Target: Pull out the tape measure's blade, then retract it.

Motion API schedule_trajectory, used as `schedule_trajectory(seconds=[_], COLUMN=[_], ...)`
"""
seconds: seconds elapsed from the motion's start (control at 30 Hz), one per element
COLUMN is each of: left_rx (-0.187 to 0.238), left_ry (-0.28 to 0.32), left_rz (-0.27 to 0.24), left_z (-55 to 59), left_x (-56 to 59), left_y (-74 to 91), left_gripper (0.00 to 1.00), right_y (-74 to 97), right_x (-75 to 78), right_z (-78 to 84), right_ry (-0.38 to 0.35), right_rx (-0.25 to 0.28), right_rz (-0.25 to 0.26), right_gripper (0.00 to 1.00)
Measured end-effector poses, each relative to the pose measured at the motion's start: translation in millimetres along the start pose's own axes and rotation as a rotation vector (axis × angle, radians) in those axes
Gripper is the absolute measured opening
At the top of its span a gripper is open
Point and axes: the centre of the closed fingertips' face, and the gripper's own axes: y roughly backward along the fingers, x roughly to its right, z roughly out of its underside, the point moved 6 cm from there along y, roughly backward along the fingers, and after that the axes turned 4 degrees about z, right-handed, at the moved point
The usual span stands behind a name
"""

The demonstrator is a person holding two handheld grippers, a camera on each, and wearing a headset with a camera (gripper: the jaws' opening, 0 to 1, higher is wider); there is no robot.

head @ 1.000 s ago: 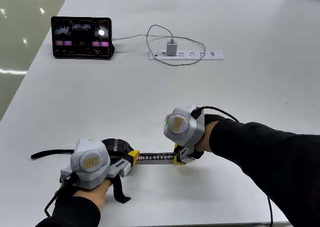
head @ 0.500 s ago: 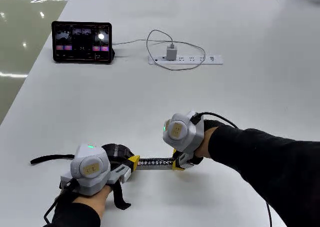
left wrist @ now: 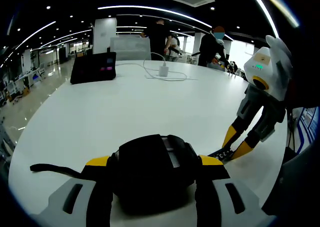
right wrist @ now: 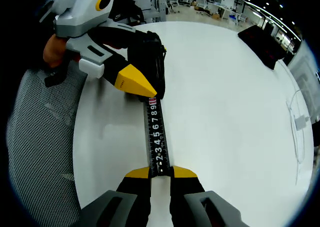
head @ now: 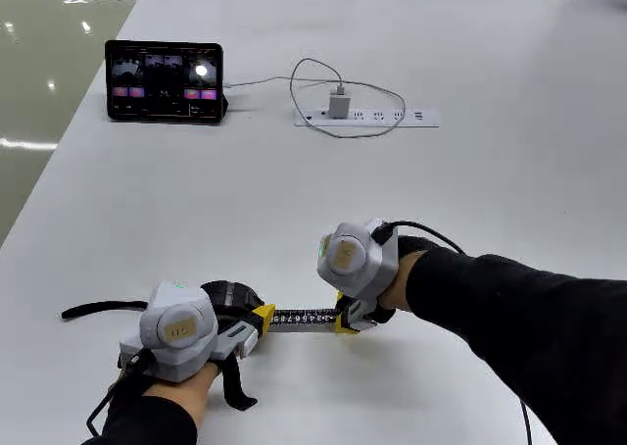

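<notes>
Tape measure: the black case [right wrist: 152, 57] lies on the white surface [head: 294, 200], in the lower left of the head view and at the bottom centre of the left gripper view.
Left tongs: the left tongs [left wrist: 155, 162] are clamped on the case, one yellow-tipped jaw against each side of it.
Blade: the blade [right wrist: 157, 137] is drawn out a short way and lies flat on the surface. It runs from the case mouth down the middle of the right gripper view, with black numerals 2 to 9 readable and a red mark nearest the case.
Right tongs: the right tongs [right wrist: 160, 173] are closed on the free end of the blade, at the bottom centre of their own view. In the head view they sit just right of the case, tips down at the surface.
Strap: a black strap [head: 93, 310] trails from the case toward the left edge of the head view.
Tablet: a tablet [head: 165, 79] stands in the upper left, its screen lit.
Power strip: a white power strip [head: 392, 118] lies at upper centre, with a charger [head: 338, 103] plugged into it and a looped cable around it.
</notes>
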Motion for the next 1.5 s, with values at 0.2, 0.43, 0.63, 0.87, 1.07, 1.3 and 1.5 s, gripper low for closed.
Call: schedule_trajectory(seconds=[0.2,0.43,0.63,0.87,1.07,1.3,1.5], left_rx=[-0.002,-0.003,-0.003,0.001,0.005,0.005,0.007], left_ry=[0.001,0.003,0.004,0.006,0.007,0.011,0.019], left_rz=[0.001,0.001,0.003,0.005,0.007,0.012,0.016], left_z=[-0.2,-0.3,-0.2,-0.3,-0.3,-0.2,-0.8], left_x=[0.1,0.3,0.1,-0.3,-0.3,-0.9,-1.8], left_y=[-0.1,0.3,0.1,0.1,0.3,0.7,0.8], left_gripper=[0.62,0.62,0.62,0.62,0.62,0.62,0.61], right_y=[-1.0,-1.7,-2.7,-3.4,-4.0,-5.0,-6.4], right_x=[-0.9,0.1,0.3,-0.2,-0.7,-1.3,-1.2], right_z=[-1.9,-4.7,-6.5,-8.7,-10.7,-13.3,-16.1], right_ry=[0.015,0.005,0.003,-0.004,-0.002,0.001,-0.004], right_rx=[-0.003,-0.002,-0.002,0.003,0.004,0.015,0.029], right_rz=[0.002,-0.008,-0.012,-0.011,-0.011,-0.007,-0.011], right_gripper=[0.10,0.10,0.10,0.10,0.10,0.10,0.10])
